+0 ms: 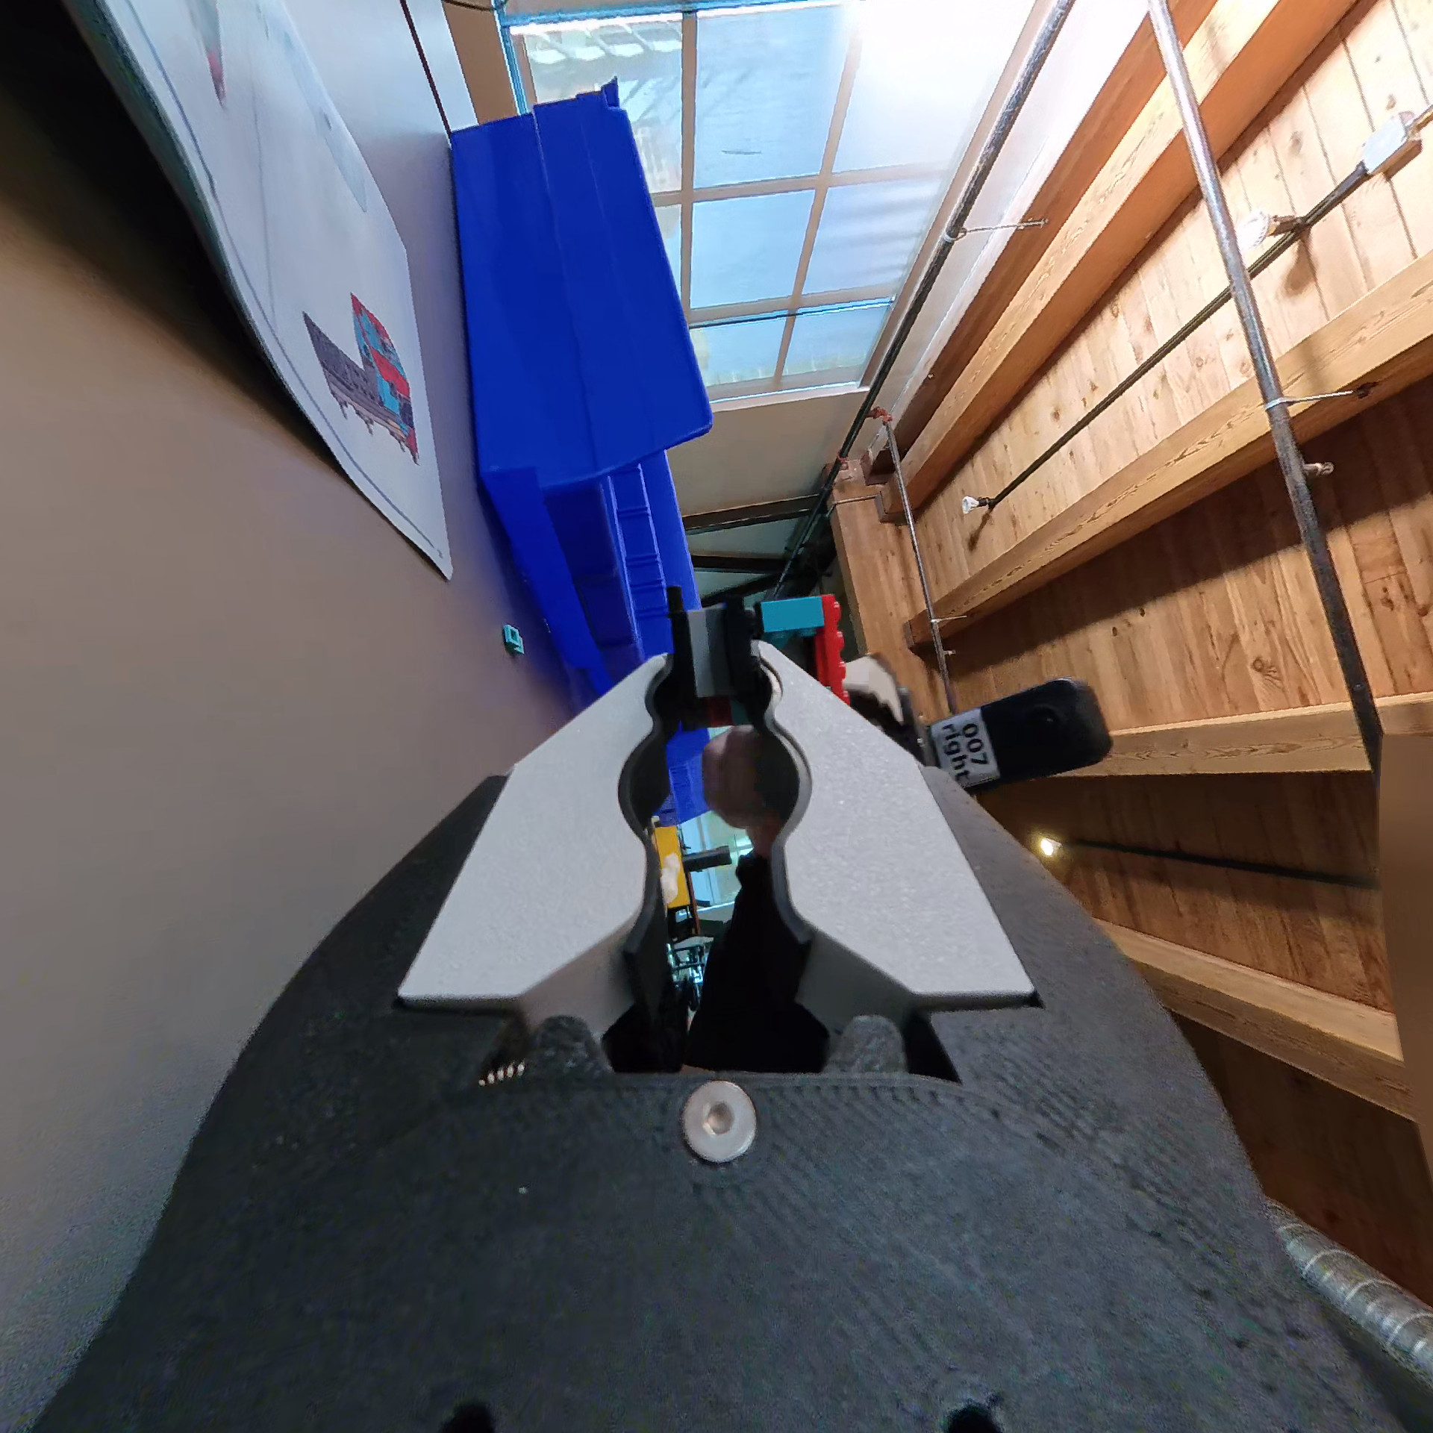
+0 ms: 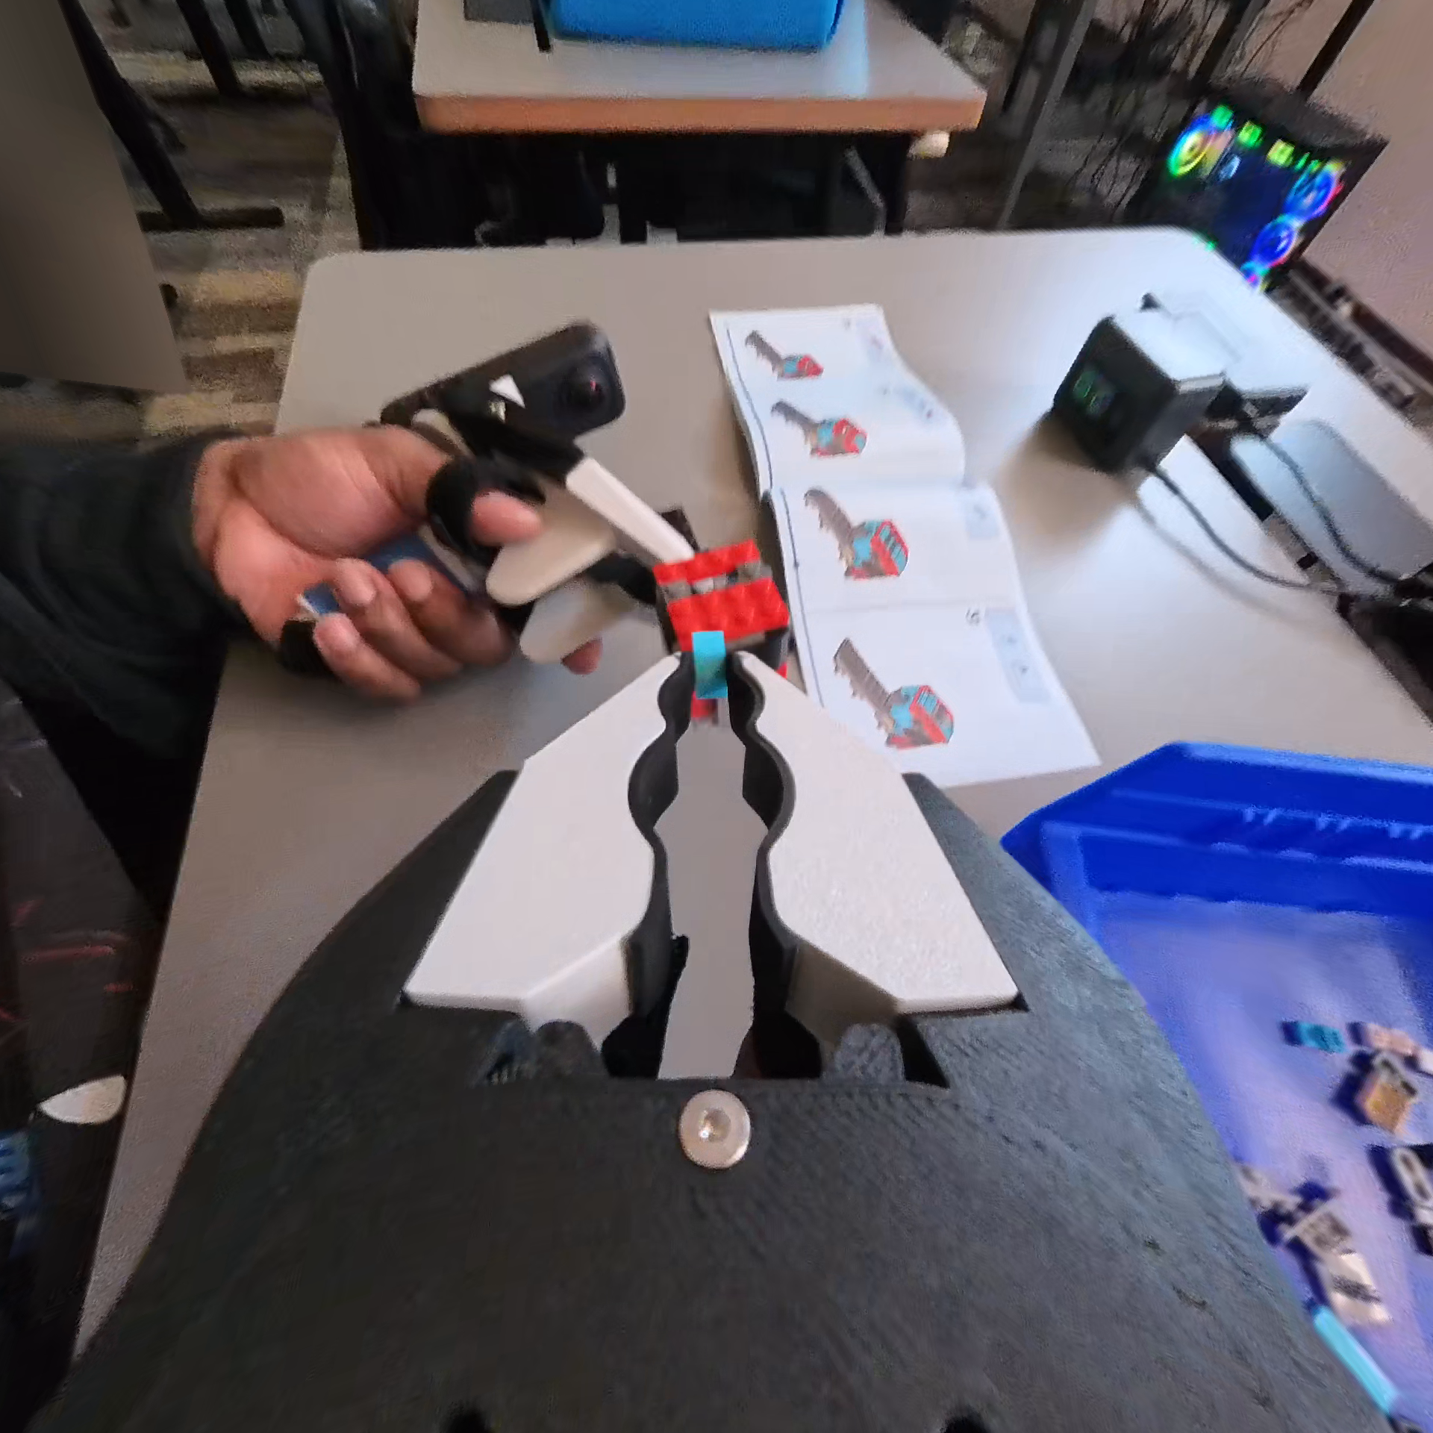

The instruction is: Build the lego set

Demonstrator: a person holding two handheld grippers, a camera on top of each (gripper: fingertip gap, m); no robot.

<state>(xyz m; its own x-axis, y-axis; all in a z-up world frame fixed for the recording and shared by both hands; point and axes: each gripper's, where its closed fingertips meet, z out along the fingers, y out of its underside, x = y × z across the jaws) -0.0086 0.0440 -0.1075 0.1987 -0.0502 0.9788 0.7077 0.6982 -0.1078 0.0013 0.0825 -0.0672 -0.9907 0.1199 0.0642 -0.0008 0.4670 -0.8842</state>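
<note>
A small lego model of red (image 2: 721, 601), grey and black bricks with a teal brick (image 2: 707, 659) is held in the air over the grey table (image 2: 465, 310). My right gripper (image 2: 709, 678) is shut on the model's teal end. My left gripper (image 2: 647, 570), held in a hand, grips the model's other side. In the left wrist view, my left gripper (image 1: 713, 667) is shut on the model's grey and black part (image 1: 709, 647). The teal brick (image 1: 791, 616) and red brick (image 1: 833, 647) stick out beyond it, and the right gripper (image 1: 872, 682) meets them from the right.
An open instruction booklet (image 2: 892, 543) lies on the table behind the model. A blue bin (image 2: 1241, 969) with several loose pieces stands at the right. A black device (image 2: 1124, 395) with cables sits at the far right. A small teal piece (image 1: 512, 637) lies on the table. Spacing between my two grippers at the tips: around 6 cm. Between my left fingertips and the black device (image 2: 1124, 395) there is roughly 30 cm.
</note>
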